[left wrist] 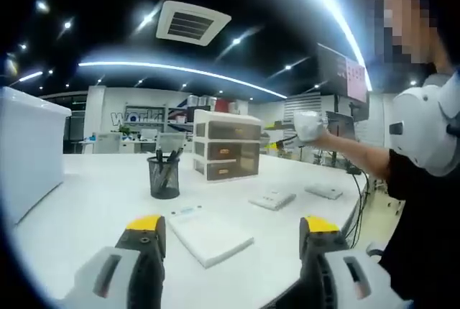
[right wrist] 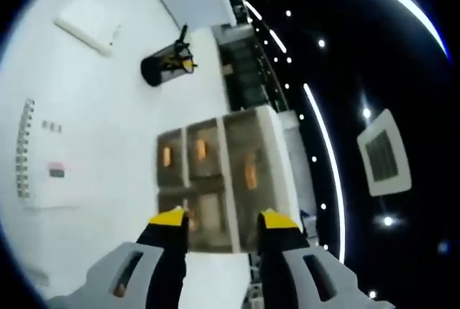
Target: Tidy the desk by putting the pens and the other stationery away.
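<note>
A black mesh pen holder (left wrist: 164,177) with dark pens stands upright on the white desk (left wrist: 93,208). In front of it lies a white notepad (left wrist: 208,236). My left gripper (left wrist: 231,226) hovers low over the desk's near edge, open, with the notepad beyond its yellow tips. In the right gripper view, rolled sideways, the pen holder (right wrist: 167,65) and the notepad (right wrist: 86,23) lie far off. My right gripper (right wrist: 224,219) is open above a small drawer unit (right wrist: 215,172), holding nothing.
The beige drawer unit (left wrist: 225,152) stands behind the pen holder. Two flat white devices (left wrist: 272,199) (left wrist: 323,192) lie to its right. A big white box (left wrist: 29,151) sits at the left. A person's arm (left wrist: 359,154) reaches in from the right.
</note>
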Demonstrator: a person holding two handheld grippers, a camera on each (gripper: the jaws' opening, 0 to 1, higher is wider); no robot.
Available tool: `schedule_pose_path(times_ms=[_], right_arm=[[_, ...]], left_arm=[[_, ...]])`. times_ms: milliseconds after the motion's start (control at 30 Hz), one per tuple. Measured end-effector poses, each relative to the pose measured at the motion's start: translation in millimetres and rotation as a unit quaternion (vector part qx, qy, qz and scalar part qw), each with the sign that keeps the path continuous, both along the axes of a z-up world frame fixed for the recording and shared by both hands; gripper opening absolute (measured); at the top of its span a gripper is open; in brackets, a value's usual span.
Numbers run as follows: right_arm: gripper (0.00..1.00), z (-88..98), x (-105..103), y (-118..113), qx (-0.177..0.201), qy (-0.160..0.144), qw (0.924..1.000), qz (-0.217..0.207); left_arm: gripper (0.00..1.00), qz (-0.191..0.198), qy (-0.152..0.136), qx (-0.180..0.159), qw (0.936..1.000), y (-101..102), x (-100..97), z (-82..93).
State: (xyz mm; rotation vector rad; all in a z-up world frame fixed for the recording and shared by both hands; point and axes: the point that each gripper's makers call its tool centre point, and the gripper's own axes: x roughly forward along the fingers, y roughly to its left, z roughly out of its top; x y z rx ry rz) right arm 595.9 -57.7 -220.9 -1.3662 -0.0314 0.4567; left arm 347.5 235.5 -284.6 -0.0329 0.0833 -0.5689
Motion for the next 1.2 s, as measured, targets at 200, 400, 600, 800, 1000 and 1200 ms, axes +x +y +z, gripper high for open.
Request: schedule_pose_path(times_ms=[200, 400, 600, 800, 1000, 1200], right_arm=[[0.32, 7.6, 19.2, 7.2, -0.007, -0.014, 0.9999, -0.004], [0.28, 8.8, 37.7, 14.8, -0.013, -0.019, 0.9997, -0.009], [0.27, 9.6, 54.6, 16.5, -0.011, -0.024, 0.9995, -0.019], [0.26, 6.1, 69.2, 17.1, -0.016, -0.03, 0.9991, -0.026], [0.22, 4.2, 78.4, 23.0, -0.027, -0.043, 0.9984, -0.024], [0.16, 9.7, 78.9, 24.4, -0.051, -0.078, 0.9954, -0.025]], left_arm=[[0.75, 0.001, 0.0, -0.004, 1.0, 0.9, -2.1, -1.3], [0.75, 0.003, 0.0, -0.007, 1.0, 2.5, -5.7, -1.6], [0.75, 0.006, 0.001, -0.01, 0.9999, 4.7, -8.4, -3.2], [0.75, 0.009, -0.001, -0.014, 0.9999, 7.1, -11.0, -2.0], [0.75, 0.009, 0.0, -0.016, 0.9998, 7.0, -13.1, -3.5], [0.75, 0.009, 0.001, -0.017, 0.9998, 8.4, -14.1, -3.8]])
